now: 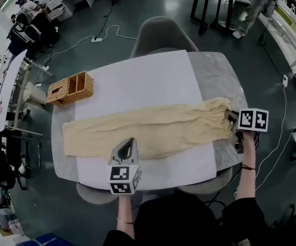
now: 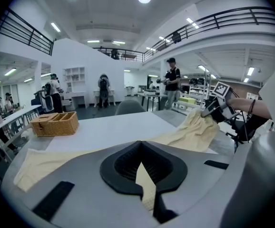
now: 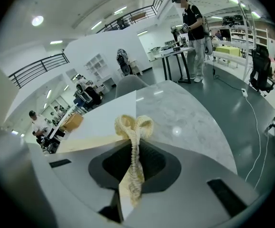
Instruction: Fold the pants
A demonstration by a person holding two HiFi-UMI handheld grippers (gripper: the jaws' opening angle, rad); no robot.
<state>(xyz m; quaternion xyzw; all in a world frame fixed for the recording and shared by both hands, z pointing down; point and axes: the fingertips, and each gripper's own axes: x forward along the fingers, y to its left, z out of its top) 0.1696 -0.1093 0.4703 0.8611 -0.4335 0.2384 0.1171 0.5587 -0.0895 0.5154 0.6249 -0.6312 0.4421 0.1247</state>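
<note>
Pale yellow pants [image 1: 153, 127] lie stretched left to right across the white sheet [image 1: 143, 78] on the table. My right gripper [image 1: 231, 118] is at the table's right edge, shut on the gathered waistband end, which is raised off the surface. In the right gripper view the ruffled fabric [image 3: 133, 127] stands up between the jaws of that gripper [image 3: 133, 146]. My left gripper [image 1: 129, 141] is over the pants' near edge at mid-length. In the left gripper view a strip of the cloth [image 2: 146, 184] shows pinched in its narrow jaw gap [image 2: 140, 146].
A wicker basket [image 1: 71, 88] stands at the table's far left corner. A grey chair [image 1: 161, 32] is behind the table. Bare marble tabletop [image 1: 225, 73] shows at the right. A person [image 3: 192, 37] stands at desks beyond, and cables lie on the floor.
</note>
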